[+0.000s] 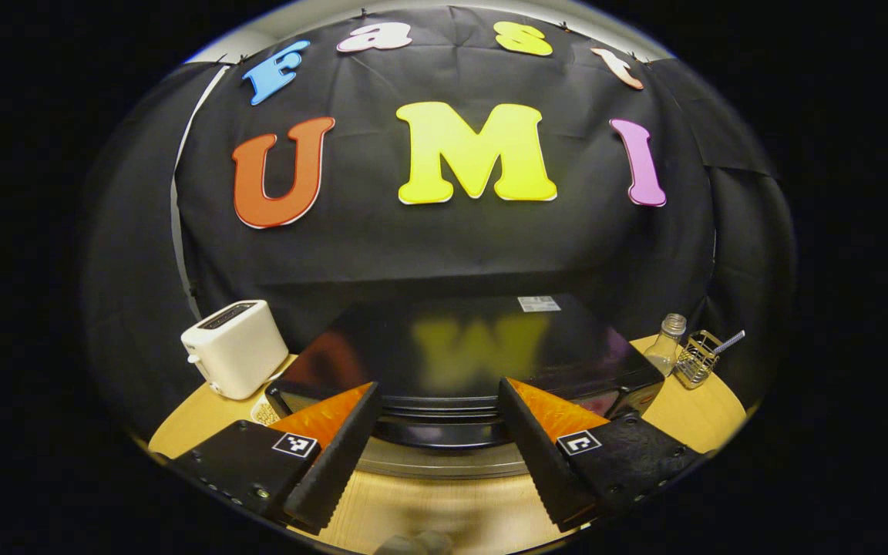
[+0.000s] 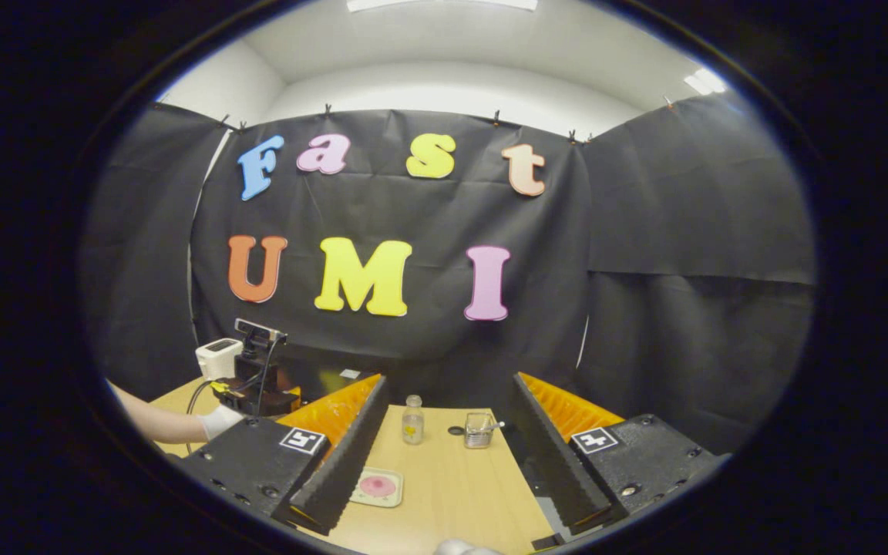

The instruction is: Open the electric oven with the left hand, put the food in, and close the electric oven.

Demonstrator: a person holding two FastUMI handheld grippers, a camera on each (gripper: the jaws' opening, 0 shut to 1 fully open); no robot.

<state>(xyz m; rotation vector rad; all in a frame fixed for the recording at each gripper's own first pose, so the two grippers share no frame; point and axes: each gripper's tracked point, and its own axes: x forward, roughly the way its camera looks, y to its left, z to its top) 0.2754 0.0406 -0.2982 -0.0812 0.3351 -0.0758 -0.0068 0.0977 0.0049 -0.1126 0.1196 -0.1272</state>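
**Oven not yet opened — left claw lined up at the door, food untouched**

Progress, judged from how things lie: step one isn't done. In the left gripper view the electric oven sits dead ahead of the left gripper, its glossy black top running away from the claw toward the wall. The door edge and a dark handle bar lie just past the fingertips, between the two fingers but not clamped; whether they touch it can't be told. Door looks closed. Left claw is spread wide, holding nothing.

Still to do: grip the handle and pull the door down, load the food, close up.

Right gripper is also wide and empty. Just ahead of it, low and toward its left finger, a small tray holds a pink round item, presumably the food, lying flat on the wooden table. Farther ahead: a glass bottle and a wire holder, both upright.

Orientation: the oven's long axis runs crosswise to the left claw, the handle bar parallel to it; the door faces the claw. A white toaster stands to the claw's left, beside the oven.
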